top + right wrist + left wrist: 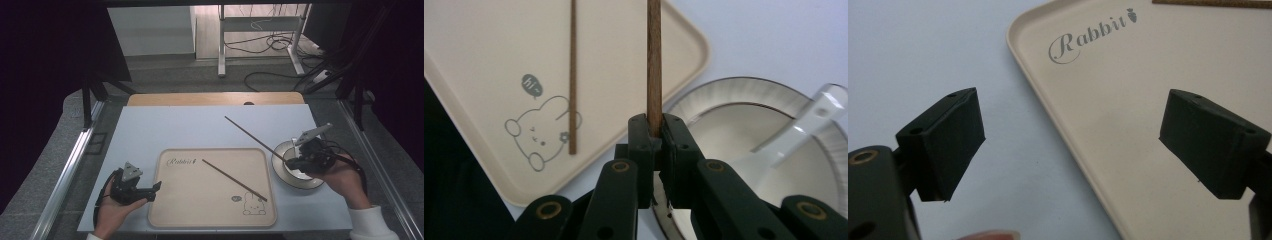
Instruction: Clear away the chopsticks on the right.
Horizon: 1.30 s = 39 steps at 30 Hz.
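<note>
Right gripper (654, 137) clamped on a chopstick (250, 134) slanting far-left, its mate (234, 180) on the tray (170, 210) leftward; left gripper (152, 190) wide.

Grey floor (190, 75) with tangled cables (280, 42) beneath a white desk frame (260, 25).
</note>
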Available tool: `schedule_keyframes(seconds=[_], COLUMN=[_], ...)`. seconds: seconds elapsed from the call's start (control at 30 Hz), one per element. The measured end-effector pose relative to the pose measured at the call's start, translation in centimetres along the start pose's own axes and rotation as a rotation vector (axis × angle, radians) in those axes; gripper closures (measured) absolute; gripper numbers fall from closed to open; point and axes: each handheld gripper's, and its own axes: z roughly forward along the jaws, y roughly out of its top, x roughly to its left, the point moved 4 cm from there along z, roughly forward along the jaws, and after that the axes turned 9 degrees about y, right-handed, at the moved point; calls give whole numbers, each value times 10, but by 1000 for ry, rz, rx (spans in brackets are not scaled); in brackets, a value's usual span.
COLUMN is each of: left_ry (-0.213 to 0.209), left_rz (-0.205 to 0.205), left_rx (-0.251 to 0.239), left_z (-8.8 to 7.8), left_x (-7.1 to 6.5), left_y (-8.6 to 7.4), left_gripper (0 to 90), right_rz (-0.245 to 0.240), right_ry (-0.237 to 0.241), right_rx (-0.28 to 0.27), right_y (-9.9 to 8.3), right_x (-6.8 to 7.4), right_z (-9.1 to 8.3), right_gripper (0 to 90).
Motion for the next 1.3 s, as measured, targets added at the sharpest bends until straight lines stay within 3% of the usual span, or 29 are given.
schedule_keyframes(seconds=[0.23, 0.4, 0.43, 0.47, 0.53, 0.67, 0.8, 0.87, 0.93, 1.03, 1.1, 1.13, 1.2, 1.27, 1.3], left_ry=[-1, -2, -2, -3, -3, -5, -4, -3, -2, -1, 1, 3, 3, 0, 0], left_rz=[-1, 2, 2, 2, 4, 5, 5, 1, 3, 2, -6, -9, -12, -12, -6], left_rx=[-4, 0, 0, 0, 1, 1, 2, 0, 0, 1, -3, -7, -12, -12, -9], left_z=[-1, 0, 0, 0, 0, 0, 0, 0, 0, 0, -1, -2, -2, -1, -1], left_x=[-1, 0, 0, 0, 0, -1, 0, -1, 0, 1, 2, 3, 3, 3, 4], left_y=[0, 0, 0, 0, 0, 0, -1, -1, 0, 0, 1, 1, 2, 2, 2], left_gripper=[109, 109, 109, 109, 109, 109, 109, 109, 109, 108, 108, 108, 108, 108, 108], right_rz=[-24, -25, -33, -33, -43, -44, -40, -47, -60, -79, -84, -93, -93, -95, -101], right_ry=[22, 34, 37, 37, 32, 15, 14, 31, 38, 18, 40, 63, 113, 139, 169], right_rx=[62, 137, 175, 175, 225, 286, 305, 301, 293, 210, 125, 58, 27, 30, 43], right_y=[3, 0, -2, -2, -4, -7, -9, -9, -7, 4, 23, 44, 65, 74, 92], right_x=[16, 27, 32, 32, 37, 38, 38, 39, 41, 45, 52, 61, 68, 71, 75], right_z=[24, 50, 61, 61, 80, 100, 105, 105, 103, 98, 99, 104, 114, 121, 136], right_gripper=[833, 833, 832, 832, 832, 828, 823, 781, 672, 559, 497, 443, 451, 463, 530])
